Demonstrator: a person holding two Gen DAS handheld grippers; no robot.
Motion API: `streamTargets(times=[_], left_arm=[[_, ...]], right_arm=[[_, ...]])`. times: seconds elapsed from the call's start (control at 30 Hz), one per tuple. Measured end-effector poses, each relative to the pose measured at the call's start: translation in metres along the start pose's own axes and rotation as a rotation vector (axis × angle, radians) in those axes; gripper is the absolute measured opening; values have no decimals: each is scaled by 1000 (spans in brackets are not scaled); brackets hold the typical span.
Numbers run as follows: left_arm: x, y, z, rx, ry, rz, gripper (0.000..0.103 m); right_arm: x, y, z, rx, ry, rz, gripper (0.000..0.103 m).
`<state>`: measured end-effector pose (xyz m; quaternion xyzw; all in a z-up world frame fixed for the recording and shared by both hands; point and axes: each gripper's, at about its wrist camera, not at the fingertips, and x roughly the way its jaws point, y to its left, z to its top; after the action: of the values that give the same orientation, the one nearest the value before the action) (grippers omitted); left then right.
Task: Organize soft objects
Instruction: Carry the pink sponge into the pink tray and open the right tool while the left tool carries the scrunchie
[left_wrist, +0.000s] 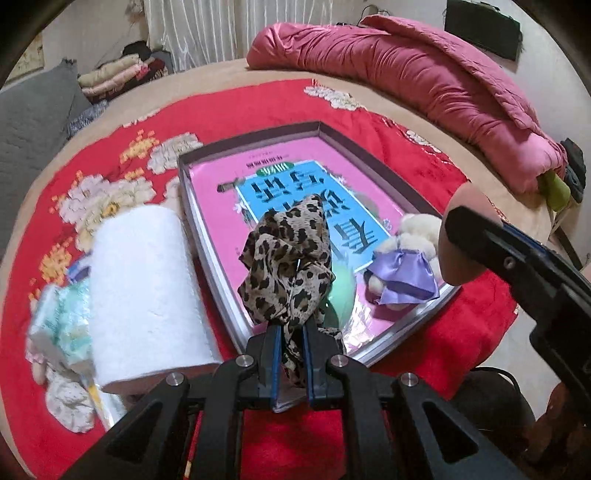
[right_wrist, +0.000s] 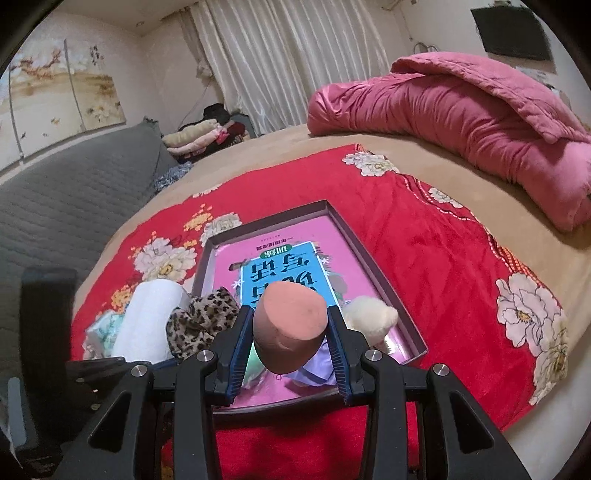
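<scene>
**Both grippers loaded over the box on the red bedspread**

You held the leopard-print scarf (left_wrist: 290, 258) pinched between the narrow-set fingers of your left gripper (left_wrist: 290, 354), the cloth bunched above the near edge of the shallow box (left_wrist: 255, 137). Your right gripper (right_wrist: 290, 354) clamped a pink sponge (right_wrist: 290, 325) between its blue-padded fingers (right_wrist: 338, 354), raised over the same box; in the left wrist view the sponge (left_wrist: 460, 236) showed at the box's right side. Inside the box, on its pink printed lining with the blue panel, lay a cream plush bear (left_wrist: 410, 240) with a lilac satin ribbon (left_wrist: 404, 275), near the right-hand corner closest to you. Just beside the box's left wall stood a white paper roll (left_wrist: 144, 291), and a pale patterned packet (left_wrist: 62, 325) lay against the roll's far-left side. Everything rested on a red floral bedspread (left_wrist: 221, 114) laid over the tan bed. A rolled pink quilt (right_wrist: 461, 122) lay well apart along the bed's far edge, with grey cushions (right_wrist: 74, 192) at left and white curtains (right_wrist: 288, 55) behind.
</scene>
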<state>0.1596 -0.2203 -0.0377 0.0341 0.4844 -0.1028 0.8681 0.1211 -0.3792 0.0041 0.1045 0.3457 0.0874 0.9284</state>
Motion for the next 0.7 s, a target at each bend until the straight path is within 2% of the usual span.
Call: streamTargets(times=[0.23, 0.53, 0.7], left_arm=[[12, 5, -1, -45, 26, -72, 10], [15, 16, -6, -92, 28, -103, 10], [15, 19, -7, -106, 28, -121, 10]], right_arm=[[16, 8, -1, -42, 62, 13, 41], [40, 14, -9, -79, 169, 1, 41], [56, 19, -18, -123, 246, -35, 41]])
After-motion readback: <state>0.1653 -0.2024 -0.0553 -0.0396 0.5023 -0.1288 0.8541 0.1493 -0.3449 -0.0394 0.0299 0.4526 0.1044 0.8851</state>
